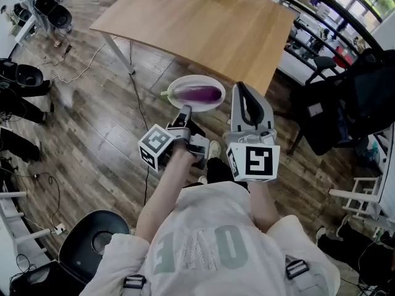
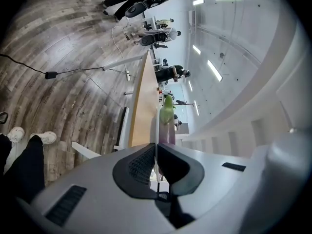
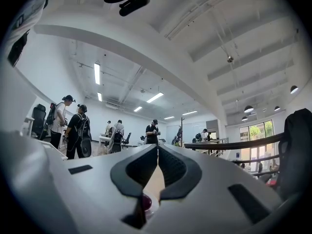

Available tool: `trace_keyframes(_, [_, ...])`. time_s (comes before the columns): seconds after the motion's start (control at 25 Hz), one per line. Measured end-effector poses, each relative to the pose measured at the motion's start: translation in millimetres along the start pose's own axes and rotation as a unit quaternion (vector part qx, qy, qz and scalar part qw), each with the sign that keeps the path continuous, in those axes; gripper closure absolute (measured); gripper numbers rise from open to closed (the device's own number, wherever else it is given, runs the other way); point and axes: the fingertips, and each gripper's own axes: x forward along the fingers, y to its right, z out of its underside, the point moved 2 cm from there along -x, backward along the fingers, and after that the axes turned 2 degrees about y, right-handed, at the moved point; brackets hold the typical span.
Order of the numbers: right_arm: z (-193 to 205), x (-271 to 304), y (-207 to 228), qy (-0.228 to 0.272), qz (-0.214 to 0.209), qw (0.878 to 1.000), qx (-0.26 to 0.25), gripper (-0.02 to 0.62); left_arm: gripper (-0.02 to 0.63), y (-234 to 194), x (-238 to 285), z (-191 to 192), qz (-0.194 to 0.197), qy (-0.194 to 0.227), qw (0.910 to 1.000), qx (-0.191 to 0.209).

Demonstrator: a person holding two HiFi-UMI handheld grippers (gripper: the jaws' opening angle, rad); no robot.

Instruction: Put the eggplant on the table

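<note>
A purple eggplant [image 1: 199, 93] with a green stem lies on a white oval plate [image 1: 178, 101], held in the air above the wooden floor just in front of the light wooden table [image 1: 203, 23]. My left gripper [image 1: 185, 112] is shut on the plate's near rim. In the left gripper view the thin plate edge [image 2: 156, 130] runs between the jaws, with the eggplant [image 2: 167, 126] beyond them. My right gripper [image 1: 242, 87] hangs just right of the plate, shut and holding nothing. In the right gripper view its jaws [image 3: 158, 148] meet at the tips, with a bit of eggplant [image 3: 146, 202] low between them.
A metal table leg [image 1: 117, 53] stands left of the plate. A black chair with a dark bag [image 1: 345, 103] is at the right, more black chairs [image 1: 24, 79] at the left, a round stool [image 1: 99, 242] near my feet. Cables cross the floor. People [image 3: 73, 128] stand far off.
</note>
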Motion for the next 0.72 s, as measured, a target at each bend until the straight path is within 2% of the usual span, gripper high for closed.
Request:
trace_keyframes(0.28, [8,41,6,0.0,-0.002,1.0,-0.008,0.572,0.588,12,40,-7,0.005,-0.015,0.9998,-0.011])
trace_keyframes(0.44, [15,75,22,-0.004,-0.002,1.0,-0.012,0.572,0.588,15,72,-21,-0.001,-0.007,0.9999,-0.013])
trace_keyframes(0.72, [26,149,36,-0.003,-0.018,1.0,-0.022,0.572,0.588,27,136,-57,0.011,0.024,0.9996,-0.009])
